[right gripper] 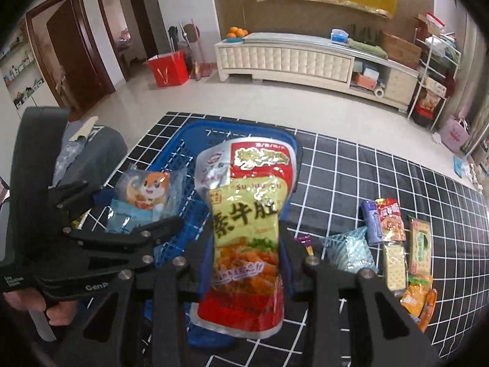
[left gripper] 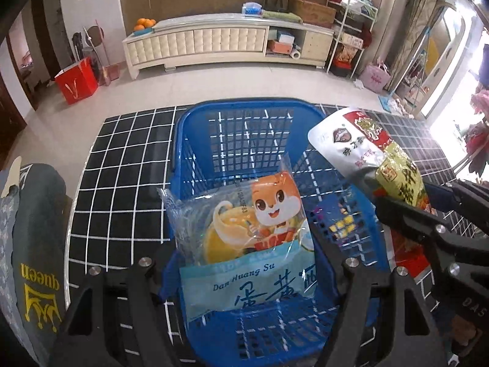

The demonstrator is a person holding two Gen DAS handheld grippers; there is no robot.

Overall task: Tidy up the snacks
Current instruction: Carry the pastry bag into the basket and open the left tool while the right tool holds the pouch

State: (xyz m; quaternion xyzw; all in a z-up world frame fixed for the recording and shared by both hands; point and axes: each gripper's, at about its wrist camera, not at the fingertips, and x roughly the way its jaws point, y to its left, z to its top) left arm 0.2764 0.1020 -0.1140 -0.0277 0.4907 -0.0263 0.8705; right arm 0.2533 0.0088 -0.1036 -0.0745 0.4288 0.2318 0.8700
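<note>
A blue mesh basket (left gripper: 244,105) (right gripper: 198,126) stands on a table with a black cloth with a white grid (right gripper: 366,183). My left gripper (left gripper: 241,244) (right gripper: 131,208) is shut on a light blue snack pack with an orange cartoon squirrel (left gripper: 244,223) (right gripper: 143,195), held over the basket's near half. My right gripper (right gripper: 246,238) (left gripper: 409,195) is shut on a red and yellow-green pouch (right gripper: 244,214) (left gripper: 360,140), upright over the basket's right rim. The two grippers are side by side, close together.
Several loose snack packs lie on the cloth to the right: a red packet (right gripper: 391,217), cracker packs (right gripper: 420,244), a pale blue pack (right gripper: 348,250) and orange ones (right gripper: 418,299). A grey garment printed "queen" (left gripper: 36,244) lies at the table's left edge. The floor lies beyond the far edge.
</note>
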